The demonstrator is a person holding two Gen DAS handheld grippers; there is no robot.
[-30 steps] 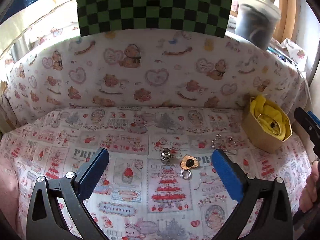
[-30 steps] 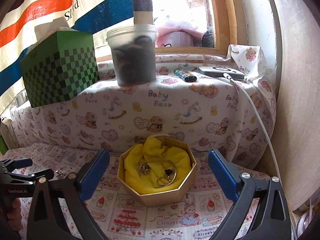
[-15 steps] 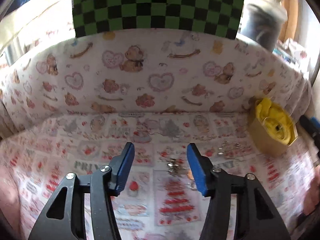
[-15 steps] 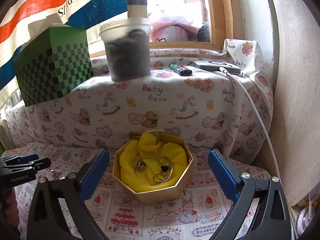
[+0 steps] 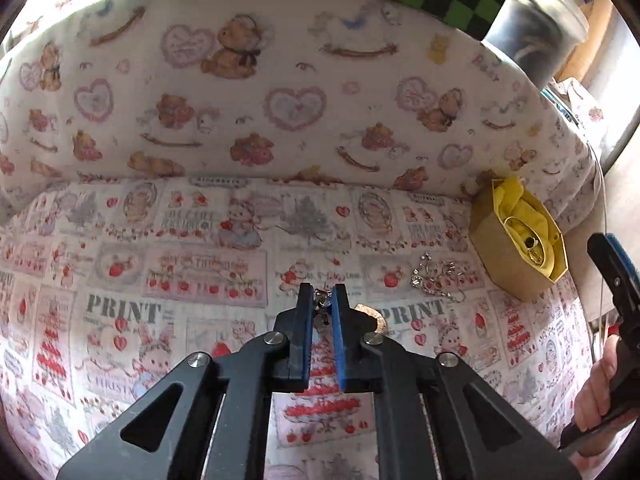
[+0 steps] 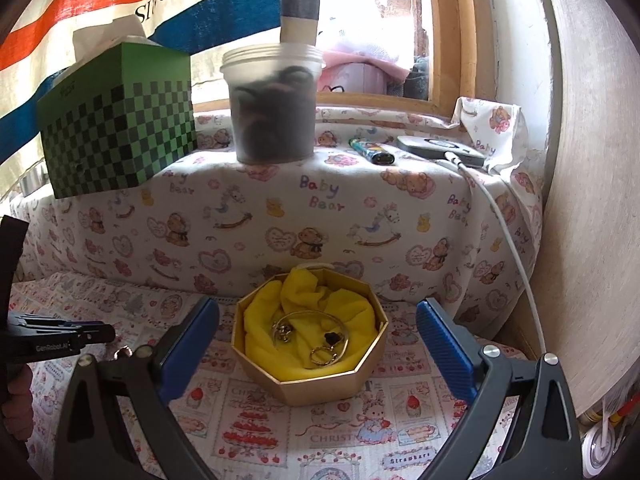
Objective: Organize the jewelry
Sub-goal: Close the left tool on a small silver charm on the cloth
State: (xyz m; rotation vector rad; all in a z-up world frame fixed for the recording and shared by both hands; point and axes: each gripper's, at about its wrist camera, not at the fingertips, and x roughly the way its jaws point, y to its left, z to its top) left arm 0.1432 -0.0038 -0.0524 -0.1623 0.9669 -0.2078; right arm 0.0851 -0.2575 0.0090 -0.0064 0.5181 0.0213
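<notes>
Pinching a small silver charm (image 5: pixel 322 300) with my left claw (image 5: pixel 322 300), pads clamped on it down on the surface (image 5: pixel 160 280), about mid-surface, a little toward the right side. This is the pick-up step for one loose piece; it is not lifted yet as far as I can tell, metal sits right at cloth level. A gold heart piece (image 5: pixel 374 316) lies just beside the claw on its right, half hidden by the finger, so I can't say if it is caught too. A silver chain (image 5: pixel 438 278) lies loose nearer the right edge, between the claw and the gold box (image 5: pixel 504 264).

The box sits at the back right corner of the surface, against the raised cloth-covered ledge (image 6: pixel 320 200), lined with yellow cloth (image 6: pixel 308 312); a gold bangle (image 6: pixel 316 320) and a ring (image 6: pixel 322 356) are already in it. My right claw (image 6: pixel 316 348) hangs in front of the box, spread wide, holding nothing.

Next, I judge: lift straight up, check the charm comes alone and doesn't drag the heart piece, carry right to the box, let go low over the yellow cloth. Grip is tiny and at the pad tips, so it could slip. Heart piece and chain remain after.
</notes>
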